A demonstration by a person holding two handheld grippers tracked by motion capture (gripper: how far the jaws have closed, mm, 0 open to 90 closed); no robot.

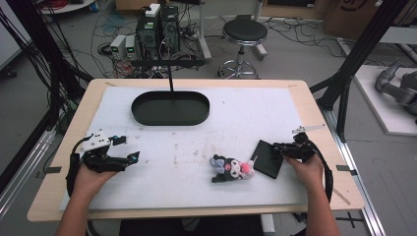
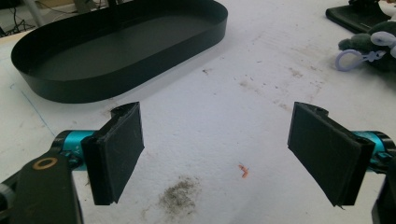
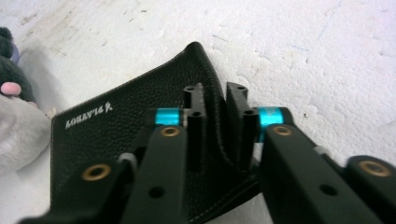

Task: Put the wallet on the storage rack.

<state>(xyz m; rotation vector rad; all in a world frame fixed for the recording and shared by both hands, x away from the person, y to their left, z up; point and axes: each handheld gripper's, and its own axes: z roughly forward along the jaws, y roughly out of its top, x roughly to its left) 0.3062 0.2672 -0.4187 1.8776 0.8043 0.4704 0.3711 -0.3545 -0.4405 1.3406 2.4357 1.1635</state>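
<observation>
A black leather wallet (image 1: 266,158) lies on the white mat at the right, its edge lifted between the jaws of my right gripper (image 1: 282,149). In the right gripper view that gripper (image 3: 223,119) is shut on the wallet (image 3: 116,135), pinching a fold of it. A black, grey and pink plush toy (image 1: 231,168) lies just left of the wallet. My left gripper (image 1: 129,158) hovers at the left of the mat, open, with nothing between its pads (image 2: 121,144). A black oval tray (image 1: 170,107) sits at the back centre, empty.
The white mat (image 1: 196,147) covers a wooden table (image 1: 49,196) and has brown stains at its middle. A thin black post (image 1: 170,78) rises behind the tray. The plush toy (image 2: 369,46) shows far right in the left gripper view, the tray (image 2: 116,46) ahead.
</observation>
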